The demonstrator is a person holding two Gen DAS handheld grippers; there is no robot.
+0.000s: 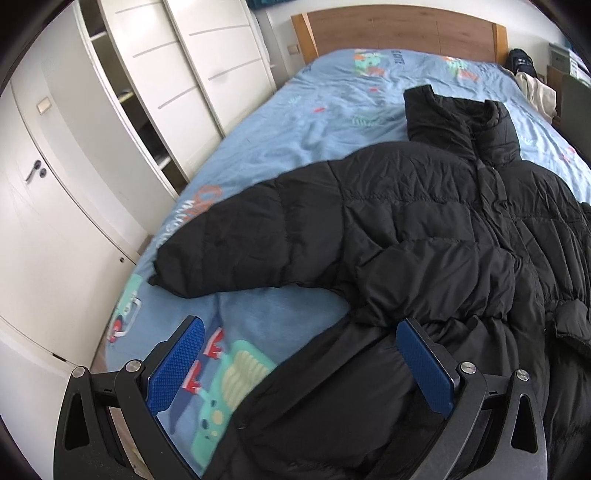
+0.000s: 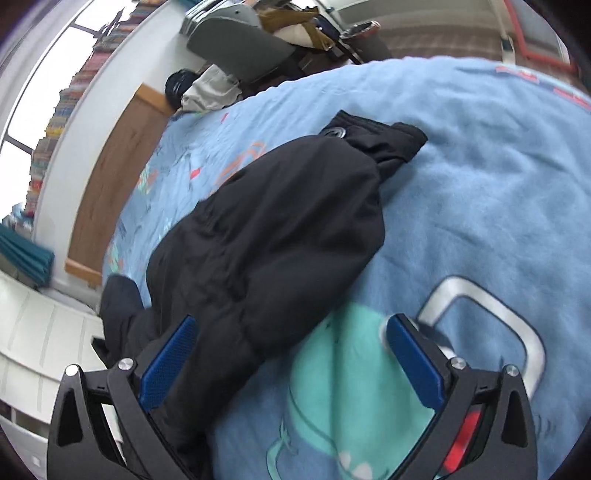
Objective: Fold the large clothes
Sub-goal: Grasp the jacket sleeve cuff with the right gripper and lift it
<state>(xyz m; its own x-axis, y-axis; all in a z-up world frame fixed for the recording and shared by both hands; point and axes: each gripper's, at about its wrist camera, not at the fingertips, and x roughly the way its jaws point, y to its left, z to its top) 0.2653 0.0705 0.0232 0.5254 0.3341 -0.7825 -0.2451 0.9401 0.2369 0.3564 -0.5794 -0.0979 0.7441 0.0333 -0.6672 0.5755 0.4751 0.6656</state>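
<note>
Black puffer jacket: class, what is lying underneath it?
The black puffer jacket lies on a blue patterned bedspread, which shows all around it. Whatever print or item sits directly beneath is covered.

Open blue bedspread (image 1: 325, 122) was left free toward the headboard (image 1: 399, 29) and under the outstretched sleeve (image 1: 240, 243). The middle of the bed was blocked by the black puffer jacket (image 1: 443, 229). The far corner was crowded by piled clothes (image 1: 535, 92), possibly a bag. Wardrobe doors (image 1: 177, 74) hemmed one side.

Bed (image 1: 295, 122), blue printed cover, wooden headboard (image 1: 399, 31); white wardrobe (image 1: 177, 85) and white door (image 1: 55, 192) alongside; bright window (image 2: 44, 96); grey chair (image 2: 240, 44).
</note>
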